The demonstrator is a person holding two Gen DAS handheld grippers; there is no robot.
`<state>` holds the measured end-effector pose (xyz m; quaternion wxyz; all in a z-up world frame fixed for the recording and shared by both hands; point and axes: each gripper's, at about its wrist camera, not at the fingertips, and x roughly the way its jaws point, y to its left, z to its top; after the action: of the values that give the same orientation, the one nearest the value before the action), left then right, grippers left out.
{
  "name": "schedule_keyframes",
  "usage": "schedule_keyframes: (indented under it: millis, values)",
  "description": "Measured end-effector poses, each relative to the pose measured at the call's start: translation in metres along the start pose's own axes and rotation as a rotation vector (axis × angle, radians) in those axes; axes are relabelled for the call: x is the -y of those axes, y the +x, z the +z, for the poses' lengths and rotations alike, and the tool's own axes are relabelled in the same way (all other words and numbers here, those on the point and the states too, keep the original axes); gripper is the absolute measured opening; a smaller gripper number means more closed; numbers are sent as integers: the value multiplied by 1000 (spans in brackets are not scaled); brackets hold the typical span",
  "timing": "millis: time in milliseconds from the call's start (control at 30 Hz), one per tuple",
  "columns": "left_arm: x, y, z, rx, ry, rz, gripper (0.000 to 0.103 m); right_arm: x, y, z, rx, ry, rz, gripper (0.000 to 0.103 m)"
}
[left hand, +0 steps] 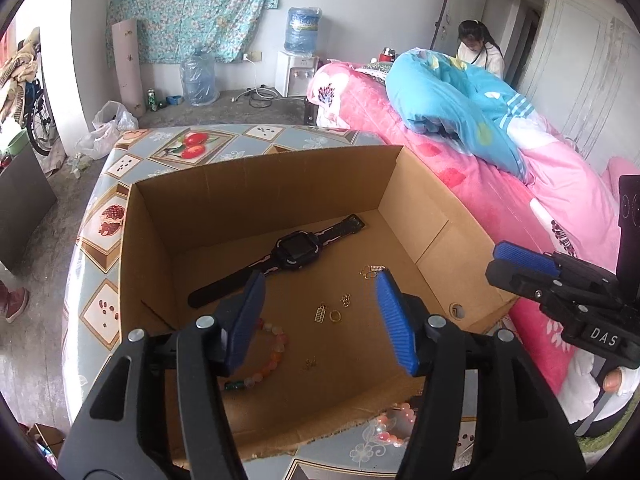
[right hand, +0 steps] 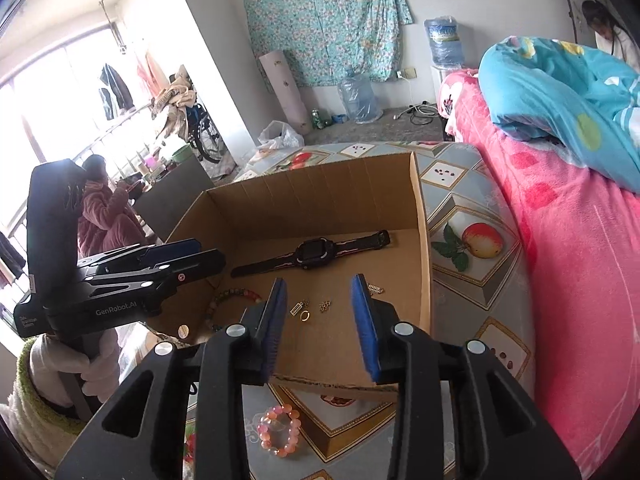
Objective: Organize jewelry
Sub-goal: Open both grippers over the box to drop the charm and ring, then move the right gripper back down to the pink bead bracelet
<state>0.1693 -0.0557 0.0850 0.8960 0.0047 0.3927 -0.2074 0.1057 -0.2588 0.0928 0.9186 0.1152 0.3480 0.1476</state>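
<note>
Bracelet [right hand: 279,431] lies below right tool [right hand: 320,322].

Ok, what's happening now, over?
Left gripper and right gripper open, empty. Pink bracelet outside box. Nothing blocking.

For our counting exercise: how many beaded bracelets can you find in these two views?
2. A multicoloured beaded bracelet lies inside the cardboard box, at its near left. A pink-orange beaded bracelet lies on the tablecloth outside the box's near edge. Others may be hidden.
</note>
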Motion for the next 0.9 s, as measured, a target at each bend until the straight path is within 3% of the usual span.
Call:
schedule_keyframes:
  millis: [200,267,367,533,733,900]
  values:
    - [9,-56,-27,84,28,16,69,-8,-50,-21,90,-25,-17,61]
    - [12,-70,-41,89,31,15,71,-11,-60,-33,93,-33,-39,71]
    - [17,-87,-66,78,40,20,75,-13,-63,-54,60,-33,-68,77]
    - [27,-88,-108,4,43,48,82,-11,-33,-95,-76,3,-136,79]
    - [28,-40,-147,-140,10,103,83,-6,19,-121,-230,-4,-256,79]
    - [17,-8,-162,-211,-23,149,83,1,49,-130,-297,-49,-338,80]
